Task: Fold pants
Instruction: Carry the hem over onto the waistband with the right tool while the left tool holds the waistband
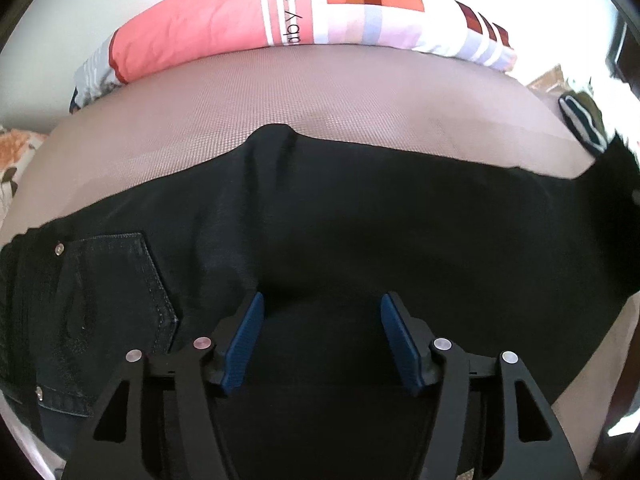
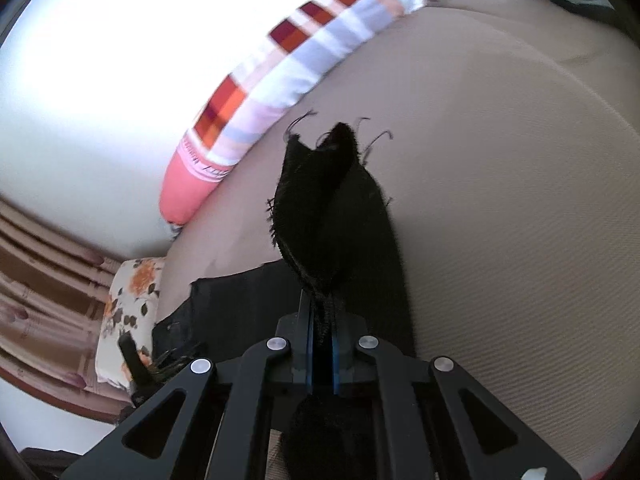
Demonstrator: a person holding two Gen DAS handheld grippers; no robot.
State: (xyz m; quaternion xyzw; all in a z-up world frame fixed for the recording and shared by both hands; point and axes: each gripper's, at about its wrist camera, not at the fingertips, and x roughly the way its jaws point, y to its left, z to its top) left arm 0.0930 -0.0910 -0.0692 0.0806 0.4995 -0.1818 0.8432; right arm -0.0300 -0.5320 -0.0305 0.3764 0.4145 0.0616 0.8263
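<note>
You are looking at a bed point(image 1: 360, 92) covered in a taupe, finely woven sheet that fills most of both views. Along its far edge lies a long pillow point(image 1: 240, 16) in coral pink with white stripes, printed lettering and checked red and orange squares. Behind it you see a plain white wall point(image 2: 80, 80), washed out by strong light. At the bed's corner sits a floral cushion point(image 2: 128, 312), beside a brown striped curtain point(image 2: 40, 264)
</note>
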